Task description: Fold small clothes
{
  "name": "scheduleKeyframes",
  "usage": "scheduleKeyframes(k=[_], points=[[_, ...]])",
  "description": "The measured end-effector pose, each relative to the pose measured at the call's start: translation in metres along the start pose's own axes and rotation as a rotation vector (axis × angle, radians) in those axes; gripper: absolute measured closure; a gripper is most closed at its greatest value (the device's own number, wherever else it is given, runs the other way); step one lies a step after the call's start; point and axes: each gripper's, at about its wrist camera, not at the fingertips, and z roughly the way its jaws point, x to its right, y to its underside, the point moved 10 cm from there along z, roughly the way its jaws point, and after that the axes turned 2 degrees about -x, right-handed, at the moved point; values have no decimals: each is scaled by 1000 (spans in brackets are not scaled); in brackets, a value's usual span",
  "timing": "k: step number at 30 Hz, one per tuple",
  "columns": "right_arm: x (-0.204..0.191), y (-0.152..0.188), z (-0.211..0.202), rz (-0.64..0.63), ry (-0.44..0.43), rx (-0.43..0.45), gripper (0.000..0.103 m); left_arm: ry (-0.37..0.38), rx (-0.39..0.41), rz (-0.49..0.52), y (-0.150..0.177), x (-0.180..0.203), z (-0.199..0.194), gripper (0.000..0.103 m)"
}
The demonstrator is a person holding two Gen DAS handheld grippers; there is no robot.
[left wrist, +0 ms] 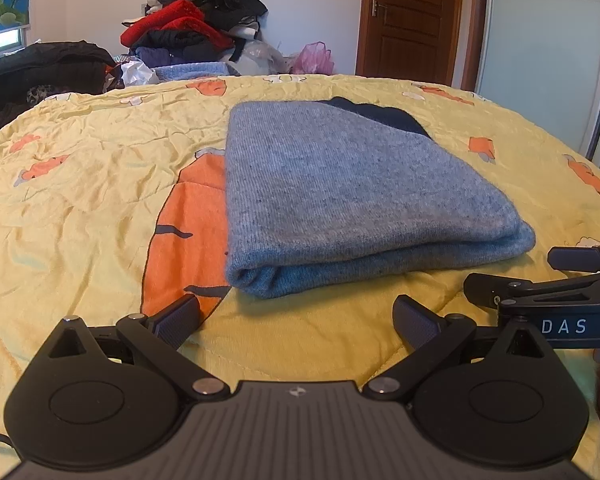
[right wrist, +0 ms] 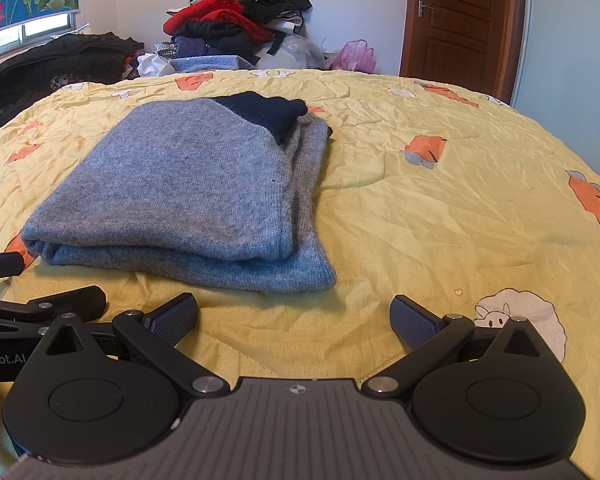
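Folded grey sweater (left wrist: 340, 192) lies on the yellow bed (left wrist: 80, 184).
Near it, left tongs (left wrist: 296, 320) and right tongs (right wrist: 294, 318) hover released, grasping nothing.

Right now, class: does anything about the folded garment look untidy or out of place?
Slightly. The grey sweater lies folded on the yellow quilt, but its dark navy part pokes out at the far corner, and the layers along the right edge are not flush.

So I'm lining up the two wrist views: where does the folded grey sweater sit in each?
Left wrist: folded grey sweater lies centre, slightly right, on the yellow bedspread.
Right wrist: folded grey sweater lies left of centre.
Shared landmark: the brown door at upper right.
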Motion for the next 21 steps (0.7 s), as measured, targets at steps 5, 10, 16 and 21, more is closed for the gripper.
scheduleKeyframes(k=[5, 10, 16, 21], points=[[0, 0, 0, 0, 0, 0, 0, -17, -23, -12, 1, 1, -2, 0], [0, 0, 0, 0, 0, 0, 0, -30, -72, -9, 5, 5, -8, 0], [0, 0, 0, 0, 0, 0, 0, -1, -92, -69, 8, -1, -18, 0], [-1, 0, -11, -11, -16, -33, 1, 17, -82, -107, 0, -10, -35, 0]])
